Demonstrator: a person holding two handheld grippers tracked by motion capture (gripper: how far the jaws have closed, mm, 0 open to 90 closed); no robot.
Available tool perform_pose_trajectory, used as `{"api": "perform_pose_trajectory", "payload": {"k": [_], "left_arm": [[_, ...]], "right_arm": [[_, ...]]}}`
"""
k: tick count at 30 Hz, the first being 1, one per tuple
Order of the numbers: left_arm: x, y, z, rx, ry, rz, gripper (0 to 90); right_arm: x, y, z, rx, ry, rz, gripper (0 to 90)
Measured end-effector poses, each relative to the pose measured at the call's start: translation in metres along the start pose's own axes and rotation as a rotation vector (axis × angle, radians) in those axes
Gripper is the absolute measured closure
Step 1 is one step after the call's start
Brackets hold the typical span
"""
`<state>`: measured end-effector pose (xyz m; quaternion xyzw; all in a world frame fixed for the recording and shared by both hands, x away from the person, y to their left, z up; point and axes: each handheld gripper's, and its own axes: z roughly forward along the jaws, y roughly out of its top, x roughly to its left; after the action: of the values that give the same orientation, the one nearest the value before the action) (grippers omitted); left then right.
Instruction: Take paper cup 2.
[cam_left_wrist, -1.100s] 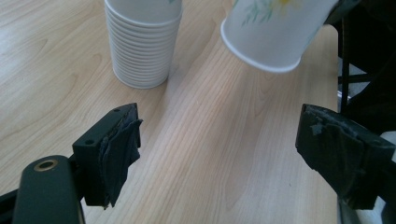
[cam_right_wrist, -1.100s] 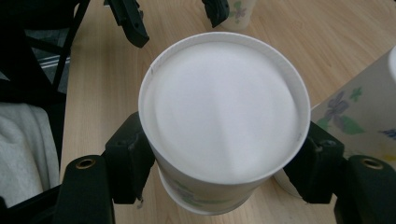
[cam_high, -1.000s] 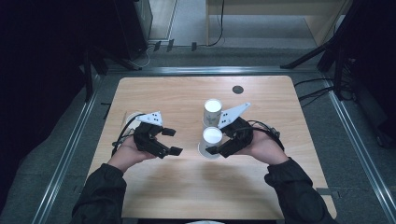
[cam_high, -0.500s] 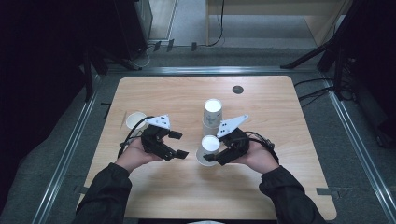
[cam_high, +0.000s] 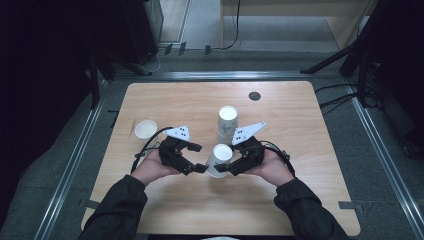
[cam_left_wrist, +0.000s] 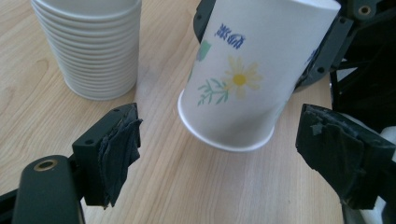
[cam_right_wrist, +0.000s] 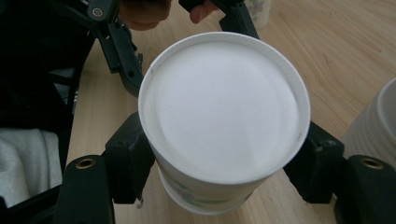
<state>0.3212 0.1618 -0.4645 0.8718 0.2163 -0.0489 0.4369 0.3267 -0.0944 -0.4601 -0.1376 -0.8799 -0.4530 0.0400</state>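
right fingers (cam_high: 223, 169) grip upside-down paper cup (cam_high: 218, 159).

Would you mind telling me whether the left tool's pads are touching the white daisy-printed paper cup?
Apart. The left gripper view shows wood grain between each pad and the white daisy-printed paper cup, which the right tool grips.

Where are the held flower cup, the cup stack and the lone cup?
flower cup (cam_left_wrist: 238, 79), left gripper view, daisy print on wall.
cup stack (cam_high: 228, 114), high view, top rim.
lone cup (cam_high: 145, 129), high view, open mouth.
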Motion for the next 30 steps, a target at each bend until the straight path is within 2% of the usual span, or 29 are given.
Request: {"api": "perform_pose_trajectory", "payload": {"k": [5, 17, 23, 28, 30], "left_arm": [[0.0, -0.001, 0.005, 0.005, -0.013, 0.004, 14.3], [-0.002, -0.002, 0.016, 0.014, -0.042, 0.022, 14.3], [-0.003, -0.002, 0.019, 0.011, -0.058, 0.028, 14.3], [-0.004, -0.002, 0.021, 0.013, -0.062, 0.033, 14.3], [-0.004, -0.002, 0.021, 0.019, -0.051, 0.042, 14.4]], "right_arm": [[-0.002, 0.0, 0.002, -0.005, 0.002, 0.006, 32.2], [-0.001, 0.006, -0.001, -0.055, 0.03, 0.03, 32.3], [0.002, 0.009, 0.0, -0.064, 0.034, 0.023, 32.3], [0.002, 0.011, 0.001, -0.074, 0.049, 0.031, 32.3], [0.002, 0.011, 0.001, -0.074, 0.053, 0.034, 32.3]]}}
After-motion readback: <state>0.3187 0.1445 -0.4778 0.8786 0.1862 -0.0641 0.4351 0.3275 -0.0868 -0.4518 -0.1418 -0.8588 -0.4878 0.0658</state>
